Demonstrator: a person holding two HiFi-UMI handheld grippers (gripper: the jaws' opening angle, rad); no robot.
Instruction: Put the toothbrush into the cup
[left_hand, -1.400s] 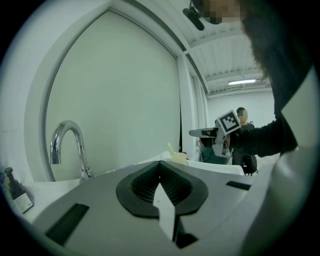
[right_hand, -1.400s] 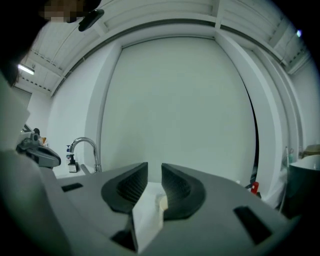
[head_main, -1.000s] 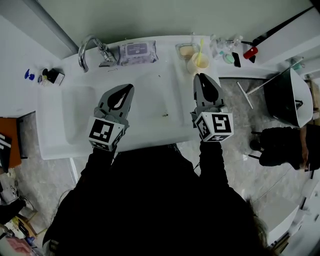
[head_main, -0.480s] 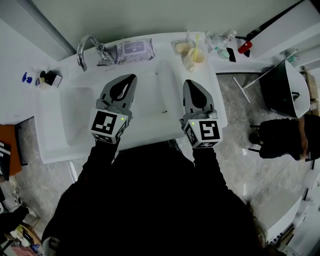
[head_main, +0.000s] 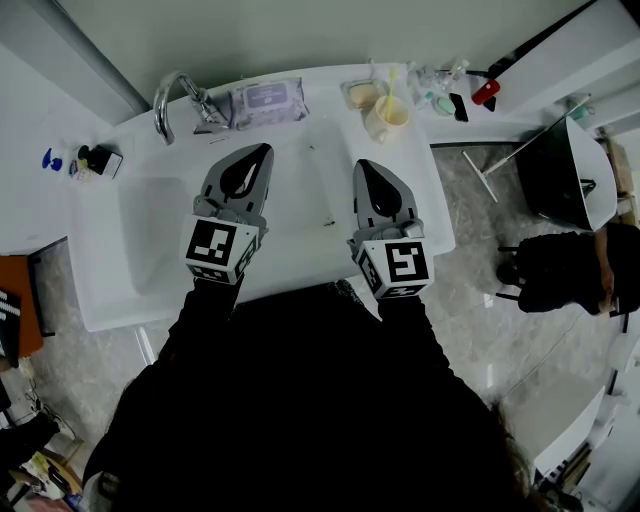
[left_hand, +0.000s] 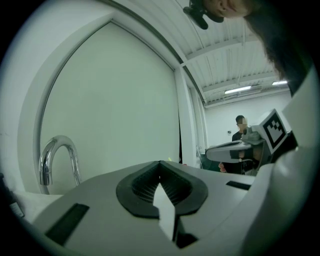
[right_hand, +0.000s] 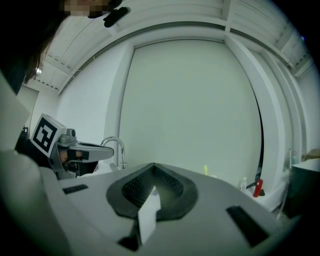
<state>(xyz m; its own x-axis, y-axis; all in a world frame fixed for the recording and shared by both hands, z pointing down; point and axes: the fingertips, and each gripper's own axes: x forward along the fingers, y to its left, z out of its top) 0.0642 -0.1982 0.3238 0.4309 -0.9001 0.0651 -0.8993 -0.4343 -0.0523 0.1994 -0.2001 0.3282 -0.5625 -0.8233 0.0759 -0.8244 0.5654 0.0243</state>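
A pale yellow cup stands at the back right of the white washstand, with a yellow toothbrush upright in it. In the right gripper view only the toothbrush tip shows above the jaws. My right gripper hovers over the counter, left of and nearer than the cup, shut and empty. Over the basin's right rim my left gripper is also shut, with nothing in it. Both point toward the back wall.
A chrome faucet and a pack of wipes sit at the back. The basin lies left. A soap dish, small bottles and a red item crowd the back right. A black bin stands on the floor.
My right gripper has drawn back from the cup, toward the left and nearer to the person. The left gripper has stayed about where it was.
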